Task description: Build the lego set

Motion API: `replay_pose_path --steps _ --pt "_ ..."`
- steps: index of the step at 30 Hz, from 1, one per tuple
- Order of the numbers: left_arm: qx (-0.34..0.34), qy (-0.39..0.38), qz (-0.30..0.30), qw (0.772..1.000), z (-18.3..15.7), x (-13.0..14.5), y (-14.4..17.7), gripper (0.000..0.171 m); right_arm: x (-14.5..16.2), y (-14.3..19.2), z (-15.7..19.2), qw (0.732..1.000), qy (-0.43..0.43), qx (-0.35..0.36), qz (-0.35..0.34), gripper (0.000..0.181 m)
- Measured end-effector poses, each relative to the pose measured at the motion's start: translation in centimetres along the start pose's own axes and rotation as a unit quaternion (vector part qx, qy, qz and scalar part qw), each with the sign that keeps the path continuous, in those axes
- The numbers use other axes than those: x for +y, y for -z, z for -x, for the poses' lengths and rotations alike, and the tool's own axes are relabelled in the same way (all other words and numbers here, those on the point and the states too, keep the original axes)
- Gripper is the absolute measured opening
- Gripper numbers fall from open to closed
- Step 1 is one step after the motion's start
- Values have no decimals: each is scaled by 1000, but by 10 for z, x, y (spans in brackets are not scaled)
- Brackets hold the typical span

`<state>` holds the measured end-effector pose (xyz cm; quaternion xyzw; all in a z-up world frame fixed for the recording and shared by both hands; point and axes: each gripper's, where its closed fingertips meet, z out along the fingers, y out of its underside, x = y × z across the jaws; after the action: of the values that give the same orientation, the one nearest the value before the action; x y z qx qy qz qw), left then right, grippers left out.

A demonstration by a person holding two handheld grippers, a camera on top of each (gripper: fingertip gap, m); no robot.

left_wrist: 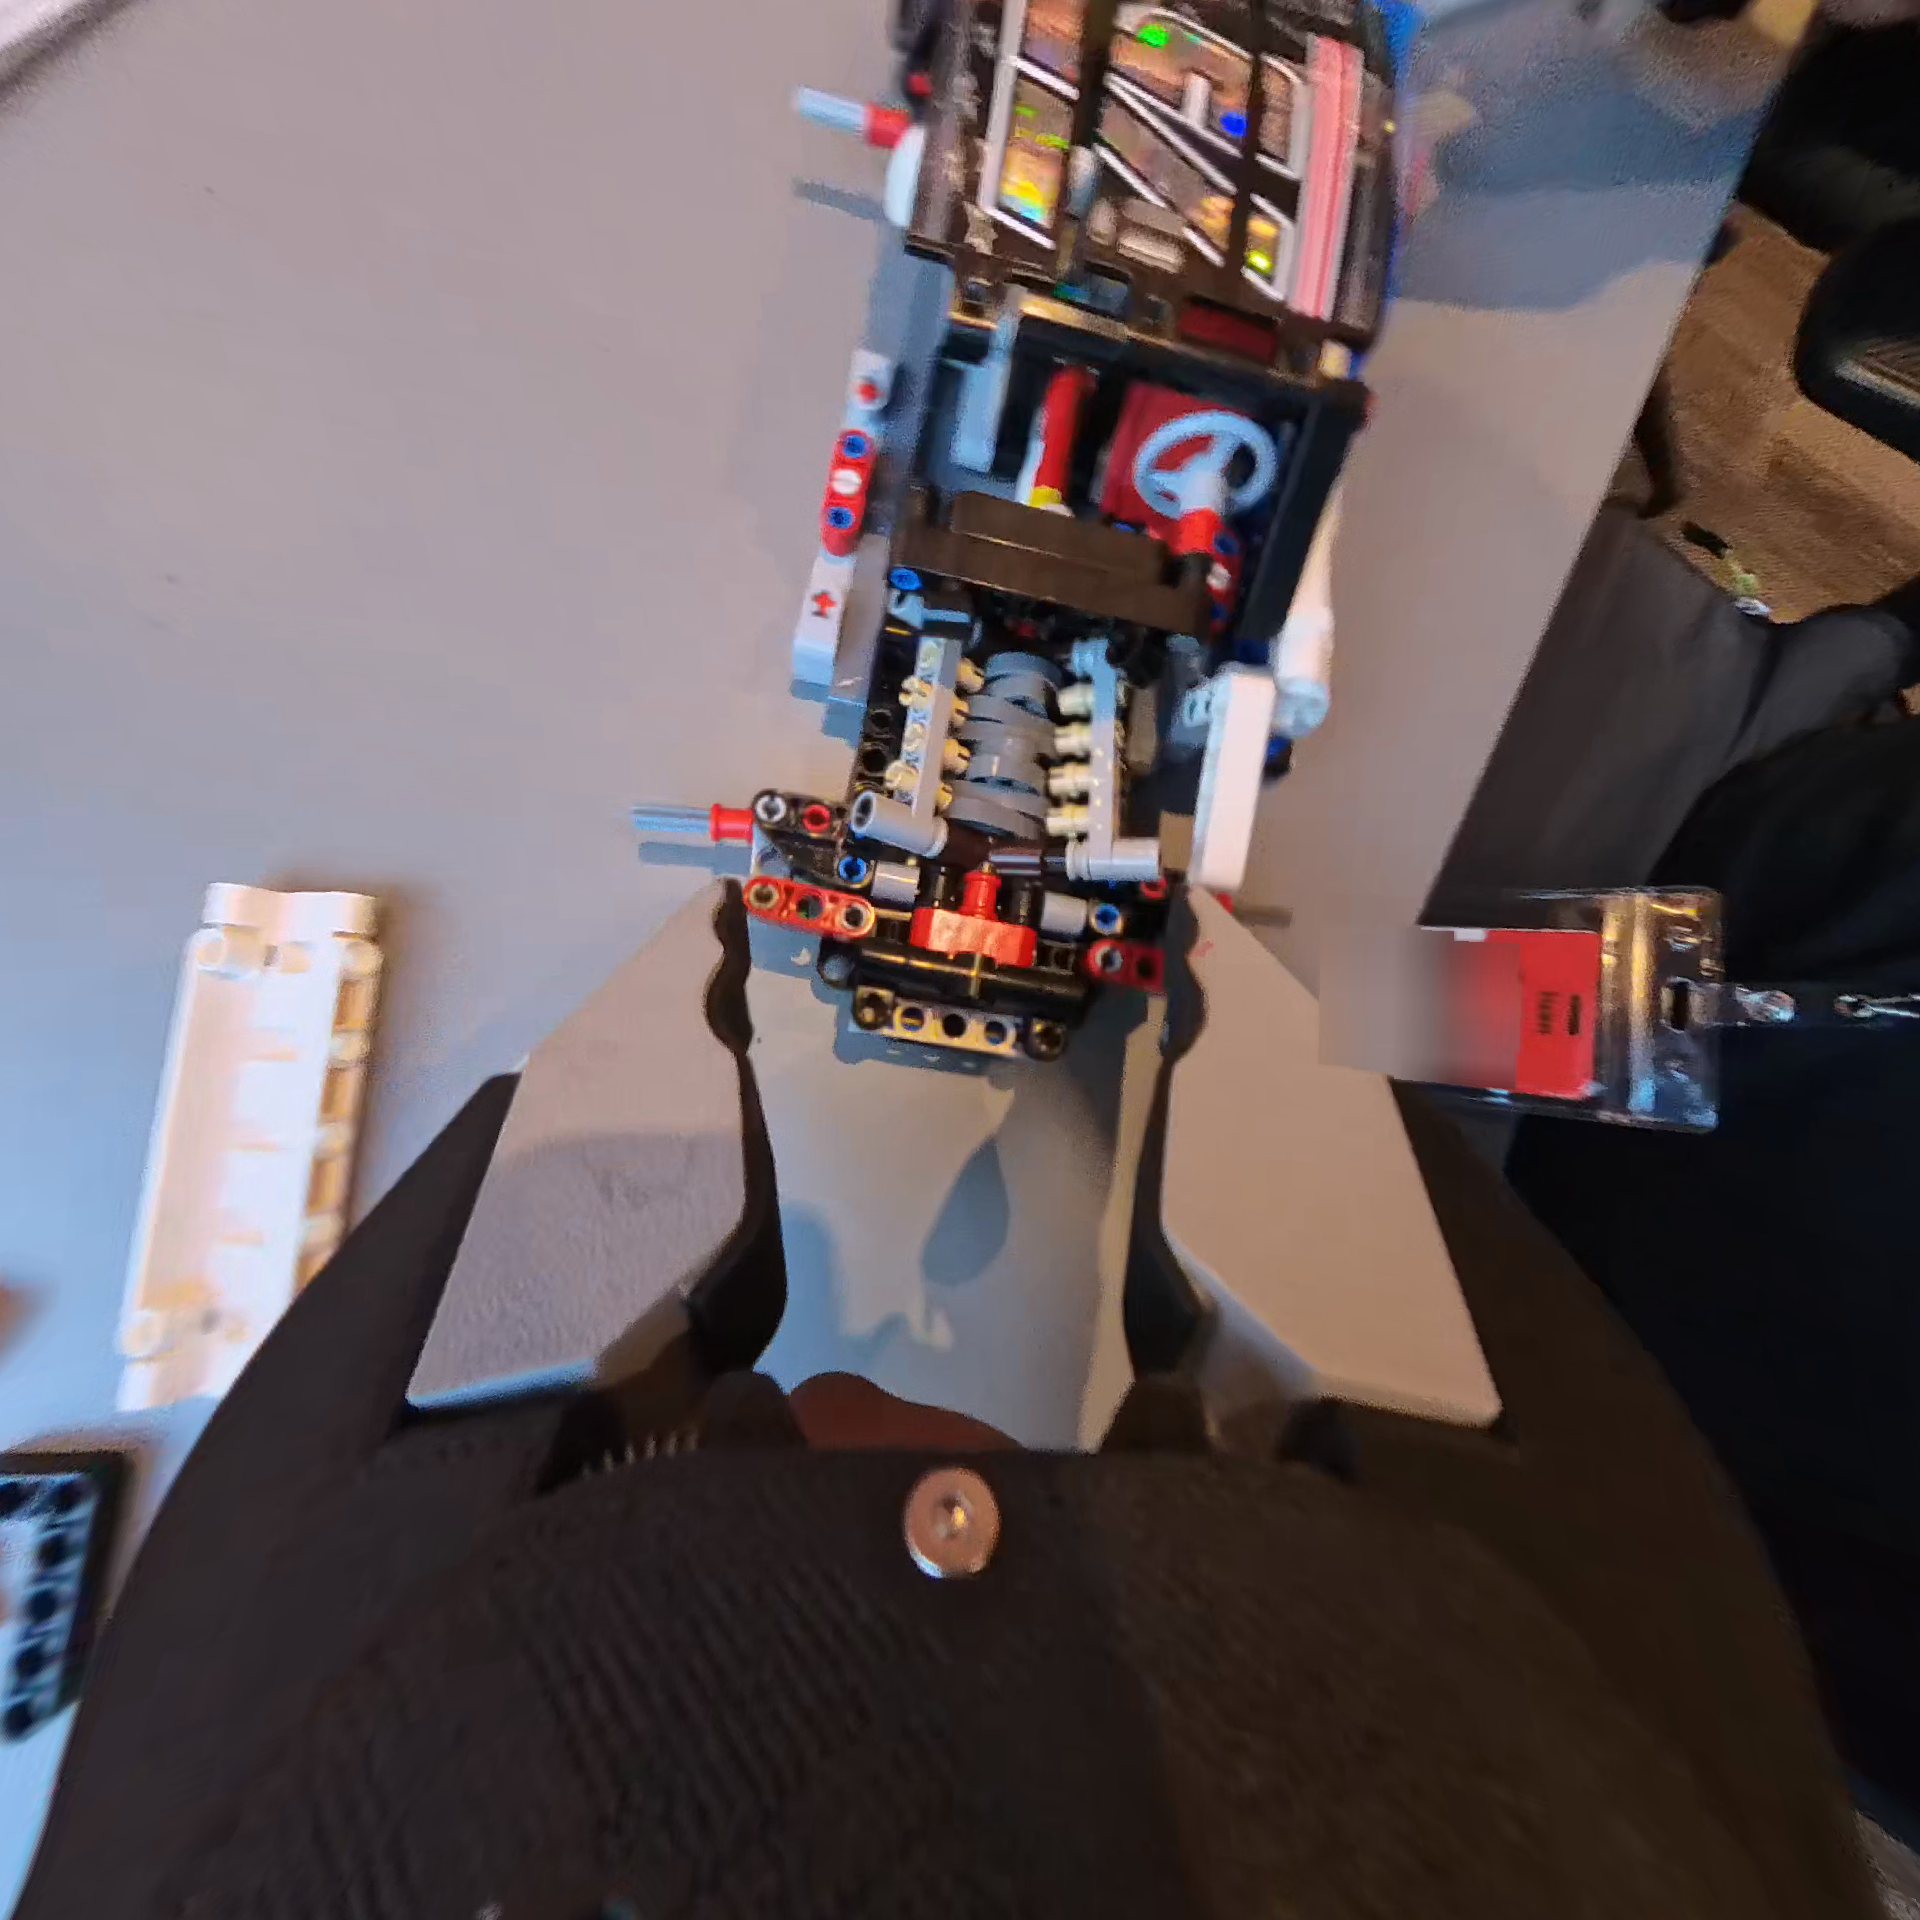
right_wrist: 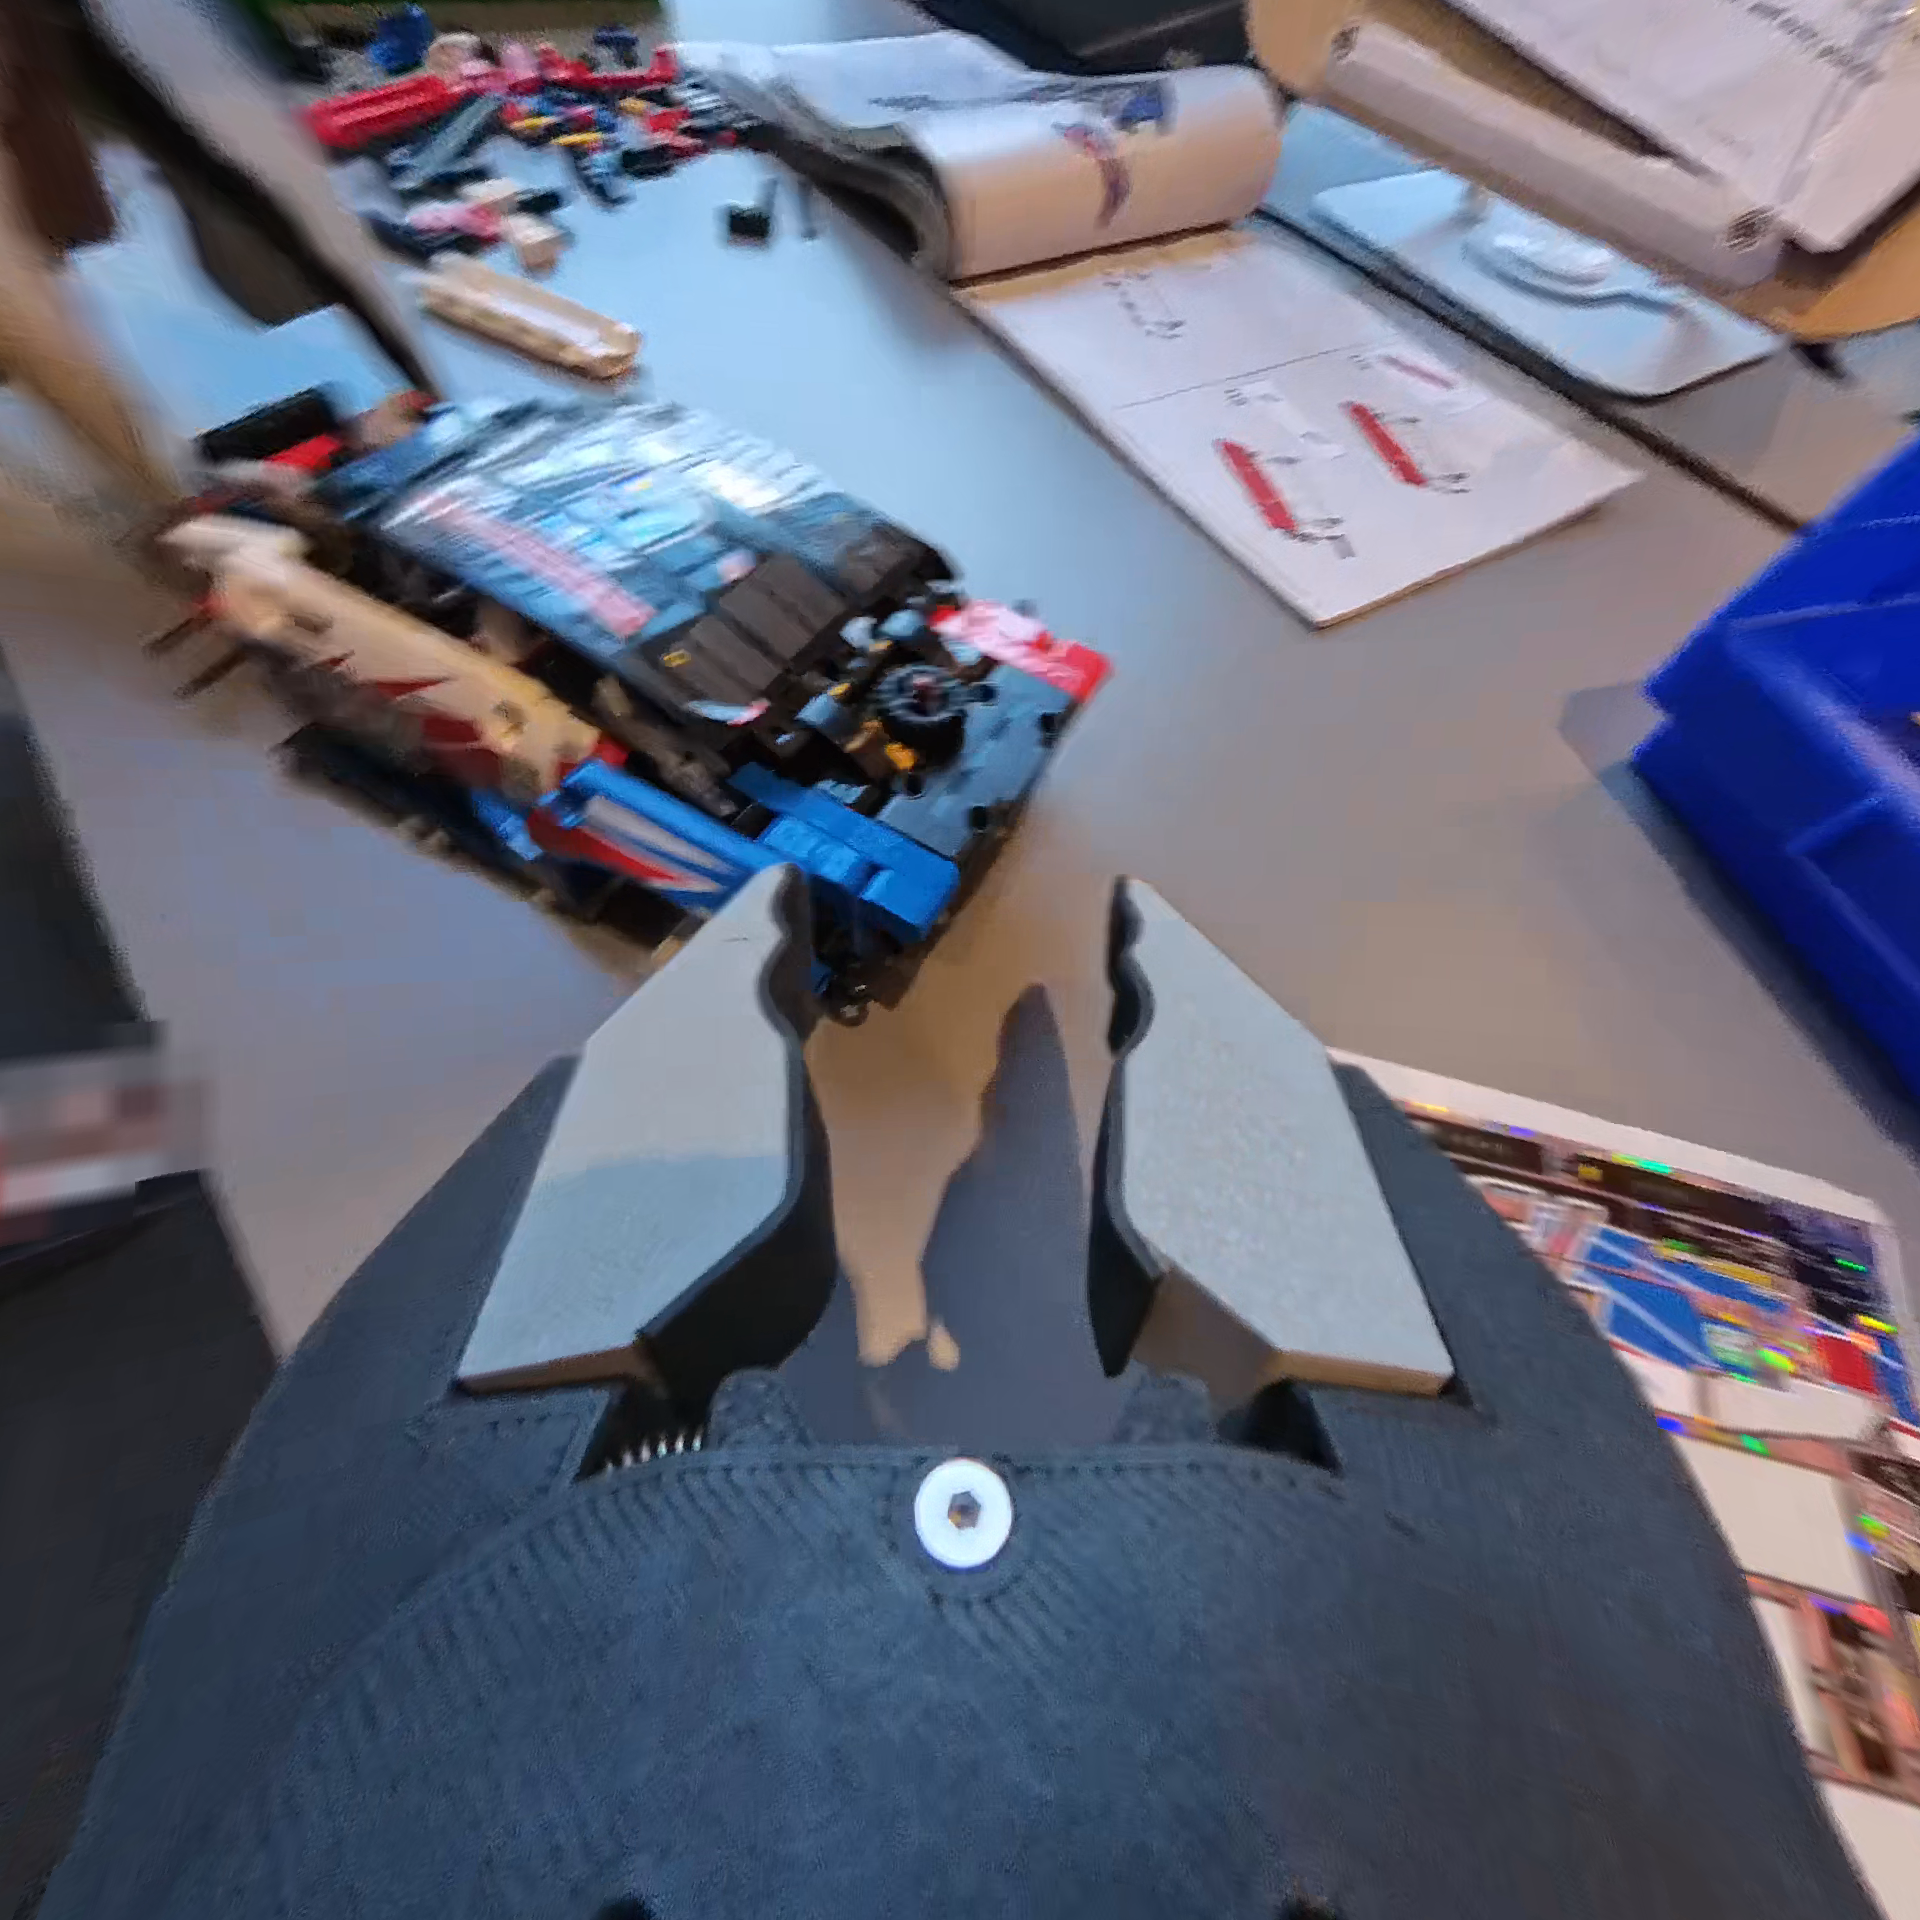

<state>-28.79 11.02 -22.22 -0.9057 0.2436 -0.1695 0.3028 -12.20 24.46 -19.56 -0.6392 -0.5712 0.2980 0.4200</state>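
the half-built lego car (left_wrist: 1081,665) stands on the grey desk (left_wrist: 416,468), its open engine end between the tips of the left claw (left_wrist: 956,945), which is apart and holds nothing. the right claw (right_wrist: 956,935) is also apart and empty, just beside the car's blue corner. i judge the step is between parts: the next move asks to choose a piece, maybe the white panel (left_wrist: 249,1132) lying left of the car, and press it on carefully. around are loose pieces (right_wrist: 499,114), an open instruction booklet (right_wrist: 1299,416), a sticker sheet (right_wrist: 1704,1278) and a blue bin (right_wrist: 1808,748).
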Motion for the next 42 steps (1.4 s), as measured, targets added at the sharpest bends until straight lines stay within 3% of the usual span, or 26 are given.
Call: replay_pose_path --steps 2,5,8,11,13,15,18,23,28,38,42 --pt "33 5 -2 999 -23 0 -4 92 -2 -6 -30 999 -12 43 -3 49" --pt "81 7 -10 997 -61 -6 -11 100 -2 -18 -62 997 -59 54 12 51" --pt "135 41 -46 989 -85 -22 -7 79 -14 -3 -72 995 -77 65 -3 47" --pt "121 52 -95 987 -72 -37 6 77 -2 28 -64 993 -104 63 14 33" --pt "106 60 -112 986 -59 -41 7 75 14 40 -37 989 -147 -1 31 24" --pt "105 61 -114 986 -54 -44 0 75 26 43 -11 979 -189 -63 42 24" --pt "103 40 -107 988 -55 -47 -19 76 32 35 5 973 -207 -92 51 25" --pt "140 22 -89 986 -76 -48 -39 73 23 13 -1 976 -190 -99 52 5" --pt "198 19 -89 976 -106 -48 -43 66 12 -6 -11 970 -194 -131 61 5" --pt "212 29 -124 969 -139 -82 -68 73 -15 -57 -38 975 -160 -137 71 7" --pt "182 7 -148 972 -136 -86 -54 72 -33 -37 -41 976 -167 -134 42 16"
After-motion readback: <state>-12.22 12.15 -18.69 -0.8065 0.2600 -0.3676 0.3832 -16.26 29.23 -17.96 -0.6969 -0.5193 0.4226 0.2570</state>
